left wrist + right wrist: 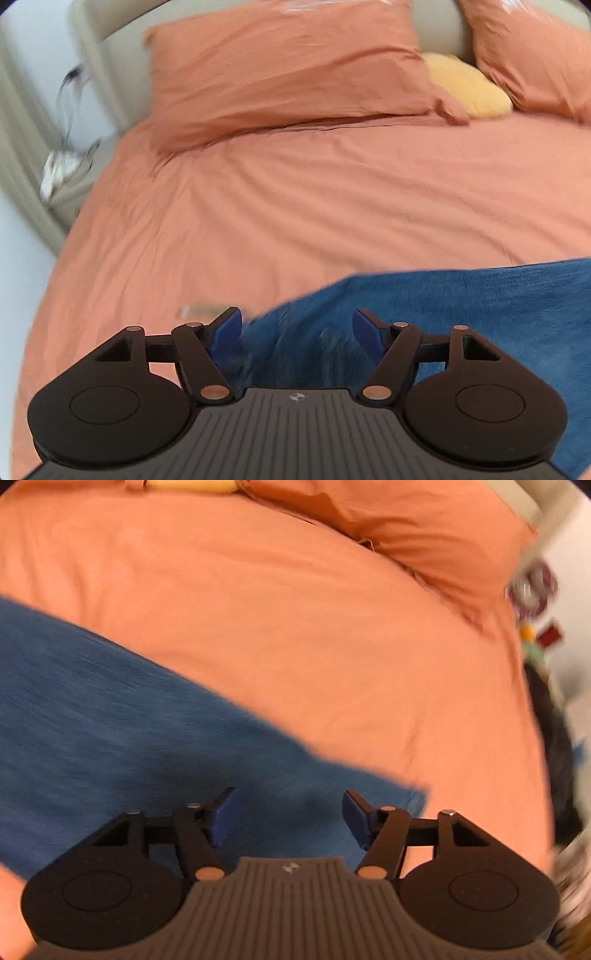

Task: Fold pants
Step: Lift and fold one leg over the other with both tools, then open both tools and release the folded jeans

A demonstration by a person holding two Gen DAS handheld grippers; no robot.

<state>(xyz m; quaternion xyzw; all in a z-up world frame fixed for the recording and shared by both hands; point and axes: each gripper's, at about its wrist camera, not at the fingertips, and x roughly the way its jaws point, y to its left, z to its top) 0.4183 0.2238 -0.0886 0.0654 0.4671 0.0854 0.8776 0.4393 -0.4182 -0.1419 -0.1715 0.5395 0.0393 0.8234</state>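
Blue denim pants (pixel 461 314) lie flat on the orange bed cover, filling the lower right of the left wrist view. In the right wrist view the same pants (pixel 110 709) stretch from the left edge down to a corner at the lower middle. My left gripper (pixel 297 332) hangs over the pants' left end, jaws wide apart, with nothing pinched between the blue pads (pixel 227 332). My right gripper (pixel 288 818) hovers over the pants' right end near that corner, open too, its pads (pixel 354 818) clear of the cloth. Both views are blurred by motion.
The orange bed cover (pixel 295 192) spreads around the pants. Two orange pillows (pixel 288 70) and a yellow cushion (pixel 469 88) lie at the headboard. A nightstand with cables (pixel 66 162) stands left of the bed. Blurred, cluttered objects (pixel 535 602) and something dark sit past the bed's right edge.
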